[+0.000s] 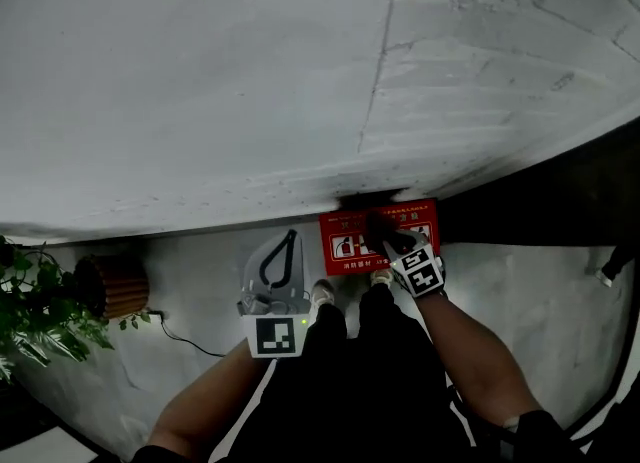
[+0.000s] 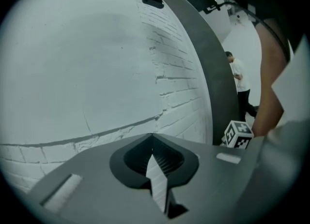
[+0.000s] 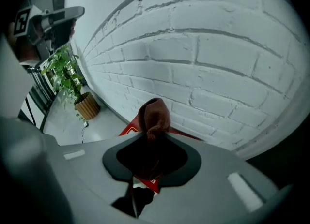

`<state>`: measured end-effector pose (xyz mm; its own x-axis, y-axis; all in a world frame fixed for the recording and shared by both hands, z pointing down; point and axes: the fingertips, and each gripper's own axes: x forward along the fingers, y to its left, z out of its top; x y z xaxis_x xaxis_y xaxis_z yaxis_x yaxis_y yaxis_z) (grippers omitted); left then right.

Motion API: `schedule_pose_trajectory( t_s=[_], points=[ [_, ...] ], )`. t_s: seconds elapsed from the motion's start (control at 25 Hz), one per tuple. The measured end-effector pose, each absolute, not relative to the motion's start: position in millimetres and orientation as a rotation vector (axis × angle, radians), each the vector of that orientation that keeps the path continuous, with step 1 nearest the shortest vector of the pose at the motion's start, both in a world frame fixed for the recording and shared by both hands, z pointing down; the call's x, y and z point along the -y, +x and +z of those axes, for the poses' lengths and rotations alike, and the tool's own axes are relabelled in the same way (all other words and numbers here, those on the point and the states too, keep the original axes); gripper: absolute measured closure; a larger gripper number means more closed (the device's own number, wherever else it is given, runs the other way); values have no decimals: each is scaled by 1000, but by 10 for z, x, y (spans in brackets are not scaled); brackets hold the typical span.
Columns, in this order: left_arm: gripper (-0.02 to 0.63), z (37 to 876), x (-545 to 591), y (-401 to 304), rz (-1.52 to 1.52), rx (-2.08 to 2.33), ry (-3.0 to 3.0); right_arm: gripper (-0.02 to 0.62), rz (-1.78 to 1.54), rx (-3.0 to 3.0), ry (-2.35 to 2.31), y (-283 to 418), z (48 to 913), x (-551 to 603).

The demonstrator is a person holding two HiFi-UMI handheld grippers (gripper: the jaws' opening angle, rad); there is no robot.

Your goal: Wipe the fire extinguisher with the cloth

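The red sign bears white pictograms and lettering, all too small to read.

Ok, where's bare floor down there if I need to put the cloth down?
Two bare floor patches: one between the wicker plant pot and the red extinguisher box; one right of the box, along the dark wall panel. Crowded: in front of the box, by the shoes, and near the cable.
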<state>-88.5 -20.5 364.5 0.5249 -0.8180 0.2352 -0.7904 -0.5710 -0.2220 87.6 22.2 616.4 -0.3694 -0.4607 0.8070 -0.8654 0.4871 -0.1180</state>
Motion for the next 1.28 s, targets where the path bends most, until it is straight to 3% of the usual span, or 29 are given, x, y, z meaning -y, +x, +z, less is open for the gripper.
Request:
schedule_pose_trajectory(
  t_s=[0.4, 0.88, 1.28],
  points=[
    [606, 3775, 240, -963, -572, -1327, -2692, 526, 724, 2036, 1013, 362, 6519, -10],
    [606, 3911, 65, -1583, -820, -1437, -2563, 526, 722, 2089, 780, -526, 7153, 323],
    [606, 3873, 50, -1670, -858, -1475, -2525, 529, 774, 2050, 812, -347, 7430, 369]
  ],
)
